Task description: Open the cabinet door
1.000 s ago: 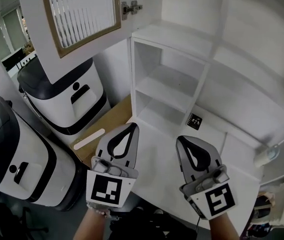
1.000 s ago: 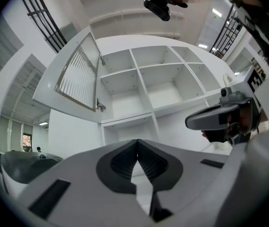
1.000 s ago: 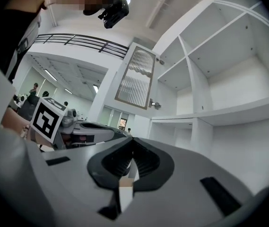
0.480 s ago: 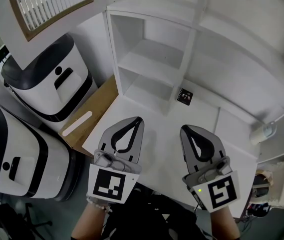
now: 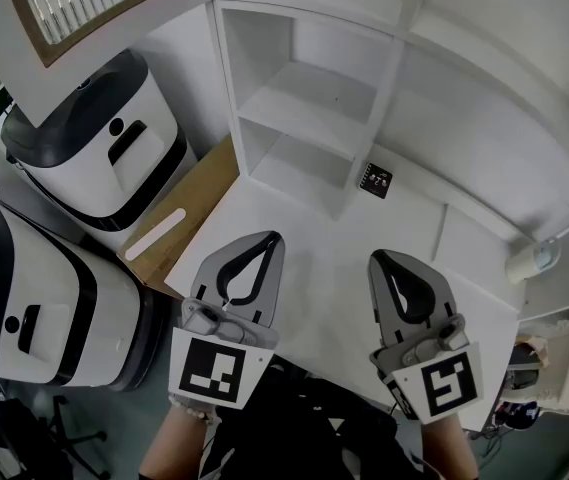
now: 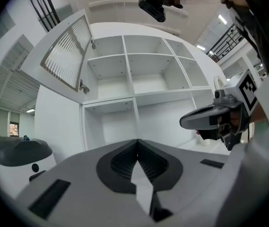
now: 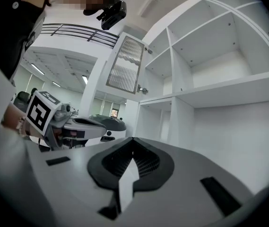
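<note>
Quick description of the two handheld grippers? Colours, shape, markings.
The left gripper and right gripper match. Each has a light grey tapered shell with a black ribbed teardrop-shaped recess around the pads, and grey metal fittings behind. Each carries a white cube with black square markers: left cube, right cube.

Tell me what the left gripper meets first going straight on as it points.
Probably the white open-shelf cabinet: the left gripper aims at its lower divider; nothing nearer shows, depth unclear.
</note>
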`<state>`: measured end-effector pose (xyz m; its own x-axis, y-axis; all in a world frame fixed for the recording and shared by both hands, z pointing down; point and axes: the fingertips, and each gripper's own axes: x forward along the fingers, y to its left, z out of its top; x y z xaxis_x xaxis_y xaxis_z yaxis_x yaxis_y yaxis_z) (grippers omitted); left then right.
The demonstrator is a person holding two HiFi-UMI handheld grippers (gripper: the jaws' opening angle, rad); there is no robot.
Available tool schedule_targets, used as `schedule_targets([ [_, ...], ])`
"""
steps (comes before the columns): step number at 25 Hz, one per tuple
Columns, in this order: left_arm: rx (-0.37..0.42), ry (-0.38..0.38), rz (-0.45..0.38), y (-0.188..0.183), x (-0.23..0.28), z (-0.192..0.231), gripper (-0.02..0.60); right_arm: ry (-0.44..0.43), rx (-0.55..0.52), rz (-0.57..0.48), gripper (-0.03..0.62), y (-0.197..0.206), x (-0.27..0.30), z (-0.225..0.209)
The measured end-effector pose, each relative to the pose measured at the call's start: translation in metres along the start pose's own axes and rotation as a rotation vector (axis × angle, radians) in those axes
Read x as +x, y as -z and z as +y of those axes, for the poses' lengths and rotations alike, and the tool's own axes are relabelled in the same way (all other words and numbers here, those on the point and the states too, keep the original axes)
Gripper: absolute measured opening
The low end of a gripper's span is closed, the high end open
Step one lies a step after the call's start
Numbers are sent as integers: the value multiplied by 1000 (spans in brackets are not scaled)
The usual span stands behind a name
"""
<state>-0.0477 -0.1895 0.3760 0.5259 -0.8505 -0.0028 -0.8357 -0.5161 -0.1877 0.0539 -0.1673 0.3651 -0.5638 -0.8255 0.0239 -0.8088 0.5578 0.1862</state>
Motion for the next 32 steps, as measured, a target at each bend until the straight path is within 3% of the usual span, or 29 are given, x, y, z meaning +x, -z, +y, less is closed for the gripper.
schedule_targets([
  [17, 21, 25, 11, 4, 3, -8, 2, -22, 5, 26, 3, 12, 2, 2],
  [32, 1, -3, 17, 4, 0, 1, 2, -48, 7, 27, 3, 13, 9, 8],
])
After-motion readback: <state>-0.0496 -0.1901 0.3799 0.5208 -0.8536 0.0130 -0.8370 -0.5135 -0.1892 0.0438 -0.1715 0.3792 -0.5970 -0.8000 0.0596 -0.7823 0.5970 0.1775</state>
